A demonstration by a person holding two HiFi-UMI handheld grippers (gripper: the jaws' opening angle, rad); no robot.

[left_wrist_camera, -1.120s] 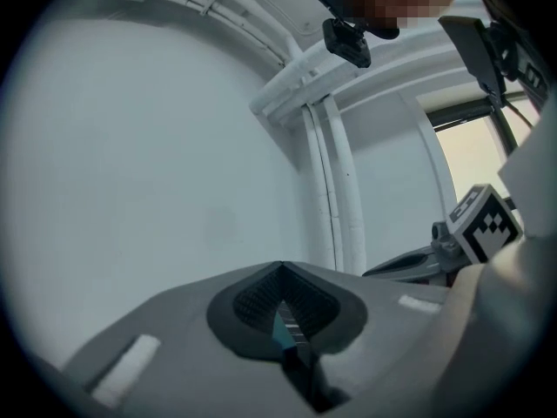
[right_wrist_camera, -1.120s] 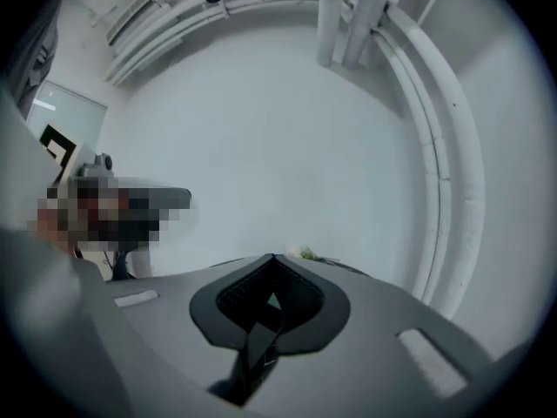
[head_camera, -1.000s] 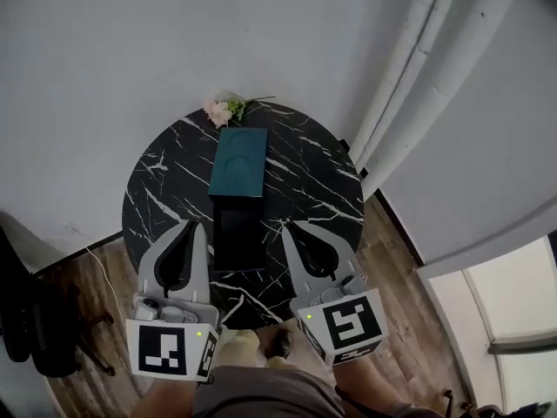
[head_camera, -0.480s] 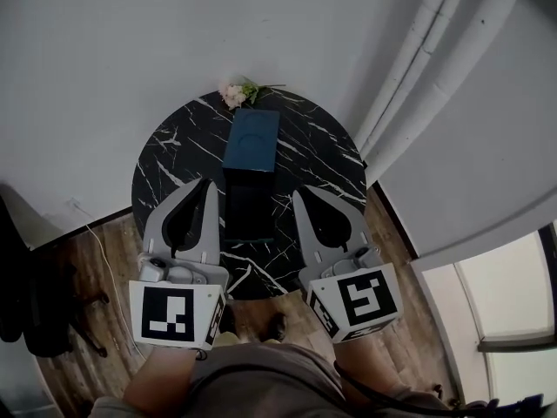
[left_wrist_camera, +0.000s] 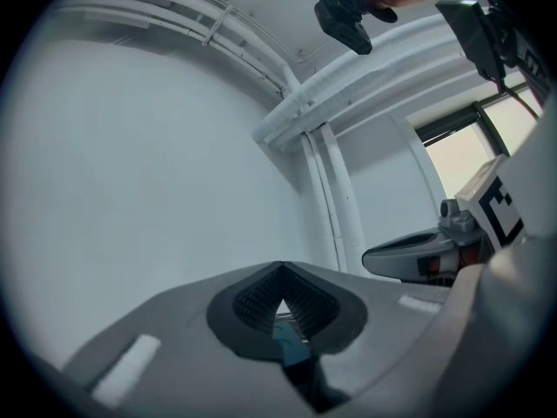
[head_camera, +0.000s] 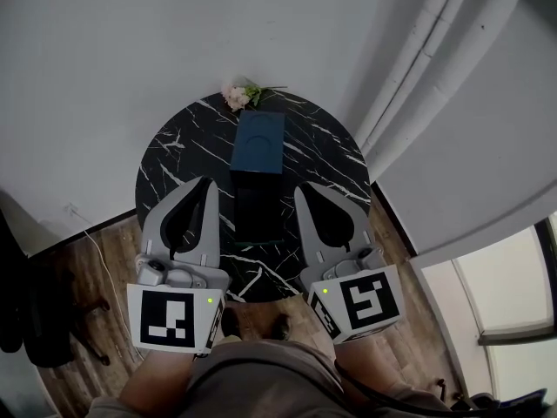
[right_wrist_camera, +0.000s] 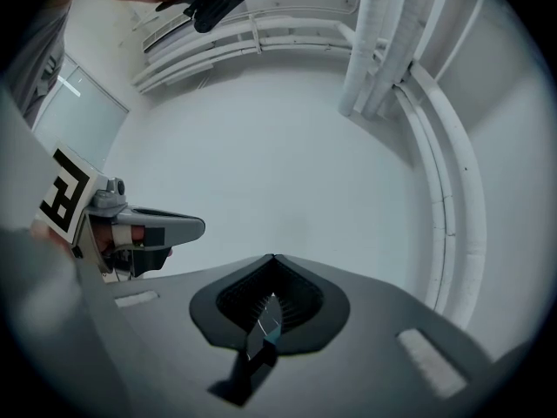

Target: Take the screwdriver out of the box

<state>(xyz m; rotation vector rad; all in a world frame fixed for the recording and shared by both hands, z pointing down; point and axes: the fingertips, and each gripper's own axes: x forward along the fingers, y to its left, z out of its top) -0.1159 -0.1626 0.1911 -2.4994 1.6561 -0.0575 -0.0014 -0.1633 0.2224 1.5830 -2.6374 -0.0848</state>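
Note:
A dark teal box (head_camera: 259, 144) lies lengthwise in the middle of a round black marble table (head_camera: 174, 159); its near half (head_camera: 257, 212) looks darker. No screwdriver shows in any view. My left gripper (head_camera: 210, 183) hovers just left of the box's near half, jaws closed to a point, holding nothing. My right gripper (head_camera: 299, 190) hovers just right of it, also shut and empty. In the left gripper view the left gripper (left_wrist_camera: 280, 268) points at the white wall, and a sliver of teal (left_wrist_camera: 288, 348) shows beneath. The right gripper (right_wrist_camera: 272, 259) points up likewise.
A small pink flower sprig (head_camera: 238, 95) lies at the table's far edge behind the box. White pipes (head_camera: 418, 68) run along the wall at right. Wooden floor (head_camera: 104, 259) surrounds the table, and a dark object (head_camera: 35, 312) stands at the left.
Both grippers have moved forward along the box's sides, from the table's near edge to flank its near half. The jaws stay closed and the box has not moved.

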